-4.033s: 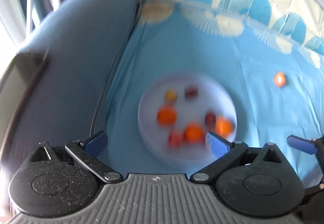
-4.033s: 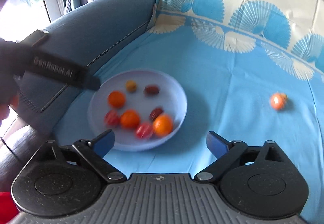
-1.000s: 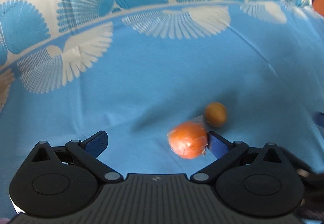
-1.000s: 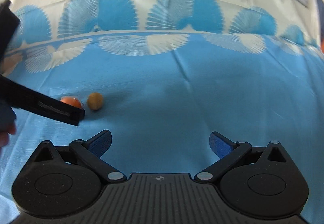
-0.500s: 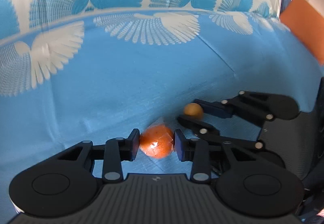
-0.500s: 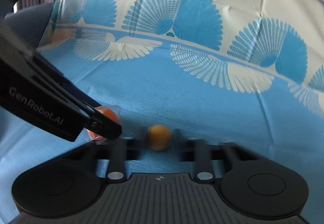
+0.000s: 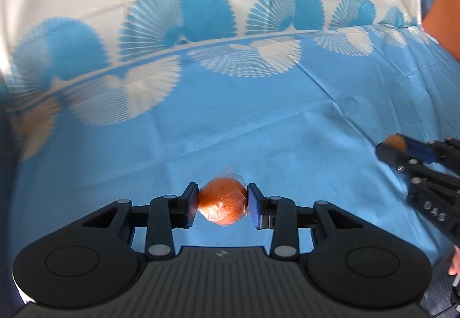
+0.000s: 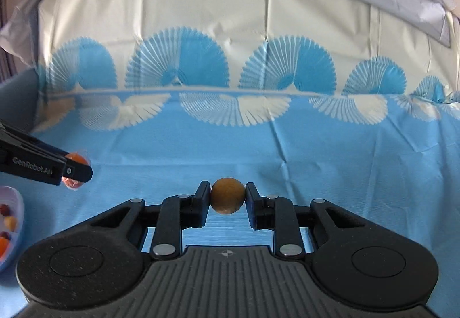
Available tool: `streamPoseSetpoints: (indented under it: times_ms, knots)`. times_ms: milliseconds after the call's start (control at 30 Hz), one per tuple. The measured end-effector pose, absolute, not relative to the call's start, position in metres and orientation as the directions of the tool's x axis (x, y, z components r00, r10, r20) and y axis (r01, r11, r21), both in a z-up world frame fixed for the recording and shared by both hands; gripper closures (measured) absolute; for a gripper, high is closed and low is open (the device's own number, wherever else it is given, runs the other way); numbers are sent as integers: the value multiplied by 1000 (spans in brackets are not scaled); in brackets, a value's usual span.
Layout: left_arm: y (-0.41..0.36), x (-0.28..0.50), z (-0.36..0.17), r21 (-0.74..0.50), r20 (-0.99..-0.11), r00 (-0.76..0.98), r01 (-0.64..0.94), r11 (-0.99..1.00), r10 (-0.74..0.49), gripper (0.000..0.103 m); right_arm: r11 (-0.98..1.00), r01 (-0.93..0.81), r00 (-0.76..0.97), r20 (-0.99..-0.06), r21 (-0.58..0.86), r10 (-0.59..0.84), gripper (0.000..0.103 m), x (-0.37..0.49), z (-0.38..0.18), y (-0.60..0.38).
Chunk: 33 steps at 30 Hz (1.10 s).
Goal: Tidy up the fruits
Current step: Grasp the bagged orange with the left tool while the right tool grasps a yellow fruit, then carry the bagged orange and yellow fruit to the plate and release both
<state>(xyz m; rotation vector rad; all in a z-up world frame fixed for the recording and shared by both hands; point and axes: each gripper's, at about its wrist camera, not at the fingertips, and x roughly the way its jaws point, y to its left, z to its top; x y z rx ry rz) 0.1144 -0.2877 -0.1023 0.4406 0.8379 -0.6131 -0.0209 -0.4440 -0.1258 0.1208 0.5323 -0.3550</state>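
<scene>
The left gripper [image 7: 222, 204] pinches an orange fruit in clear wrap [image 7: 222, 205] between its two blue pads, one pad pressed to each side of it; ahead of and beneath it spreads the blue tablecloth [image 7: 258, 122] with its white fan pattern. The right gripper [image 8: 227, 200] clamps a small brownish-yellow fruit [image 8: 227, 199] between its fingertips in the same way; off to its left the left gripper shows with its orange load, and at the far left edge, near its own base, sits a pale bowl [image 8: 15, 234] holding several small fruits.
</scene>
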Motion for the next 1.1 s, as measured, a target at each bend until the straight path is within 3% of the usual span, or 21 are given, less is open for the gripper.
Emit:
streamPoseSetpoints:
  times_ms: [300, 700, 1100]
  knots:
    - [-168, 26, -33, 123, -811, 545, 513, 849, -212, 63, 984, 165, 870, -480, 69, -112, 75, -103, -58, -342]
    - [-53, -61, -4, 100, -816, 561, 380, 920, -143, 63, 998, -55, 858, -509, 38, 67, 75, -188, -29, -211]
    - [-17, -105, 2, 46, -778, 594, 380, 924, -205, 63, 992, -109, 873, -483, -63, 65, 75, -225, -13, -165]
